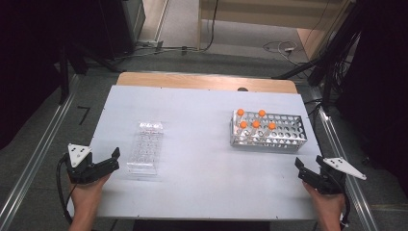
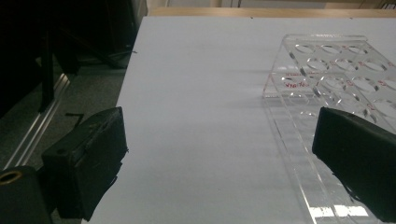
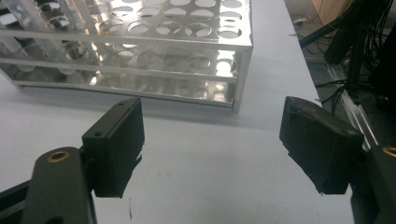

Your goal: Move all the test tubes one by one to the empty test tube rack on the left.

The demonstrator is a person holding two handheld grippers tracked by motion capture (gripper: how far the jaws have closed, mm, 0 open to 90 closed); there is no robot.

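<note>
- On the counter (image 1: 202,159), near left, I see my left hand-held gripper (image 1: 114,159) gaping wide beside the clear rack (image 1: 145,147).
- My right hand-held gripper (image 1: 301,169) gapes wide near the metal rack (image 1: 269,131) with 5 orange-capped tubes (image 1: 255,124).

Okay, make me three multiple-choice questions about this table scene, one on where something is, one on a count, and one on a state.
1. Where on the table is the clear rack?
A. near the left gripper
B. near the right gripper
C. at the far edge

2. How many orange-capped tubes stand in the metal rack?
A. three
B. five
C. eight

3. How do the jaws of the right gripper stand?
A. shut on a tube
B. shut empty
C. open, nothing between them

Key: 1 A, it lies beside the left gripper. 2 B, five orange caps show. 3 C, bare table shows between the jaws.
</note>
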